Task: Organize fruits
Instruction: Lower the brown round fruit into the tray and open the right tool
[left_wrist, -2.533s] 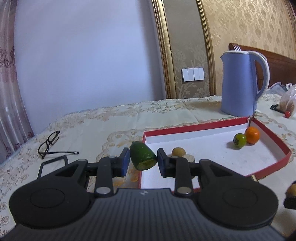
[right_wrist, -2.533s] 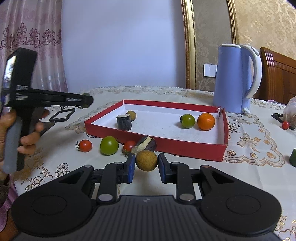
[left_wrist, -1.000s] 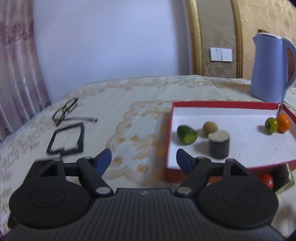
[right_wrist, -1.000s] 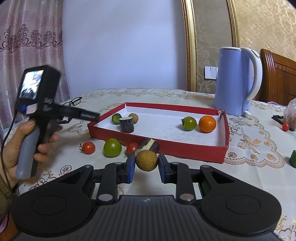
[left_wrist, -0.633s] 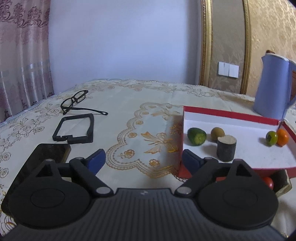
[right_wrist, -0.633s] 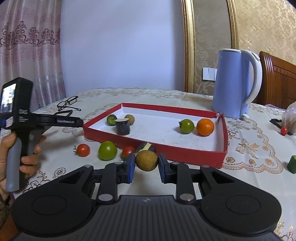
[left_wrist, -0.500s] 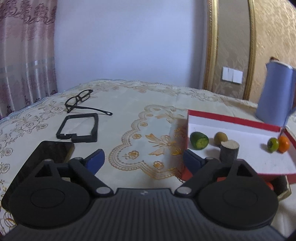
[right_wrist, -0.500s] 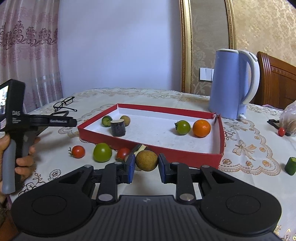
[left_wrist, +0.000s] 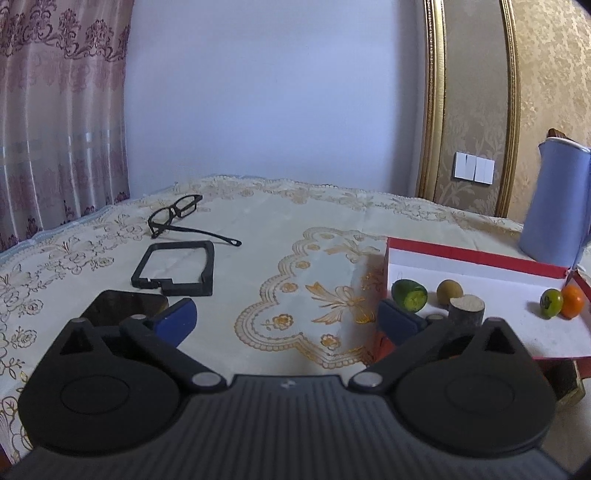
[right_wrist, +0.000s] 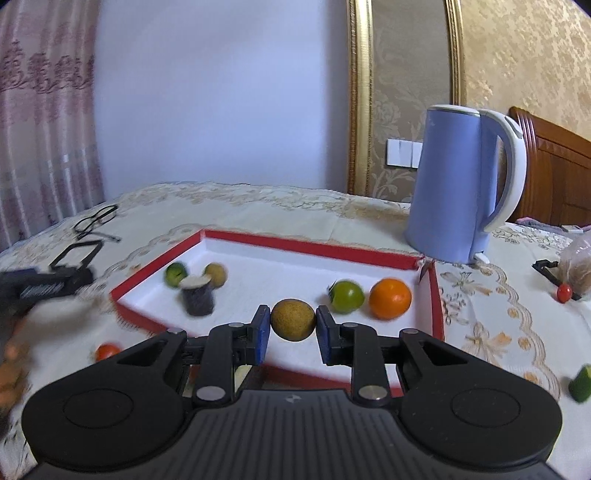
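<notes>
Gripping the brown round fruit (right_wrist: 293, 319) at lower centre of its view, the right gripper (right_wrist: 290, 330) has carried it forward from the tablecloth to above the red tray (right_wrist: 306, 242); release comes next, I judge. Lower in the other view, the left gripper (left_wrist: 284, 321) is opening wide with nothing between its jaws, pulled back left of the tray. Farther right lies the green fruit (left_wrist: 409, 295) it dropped off.
</notes>
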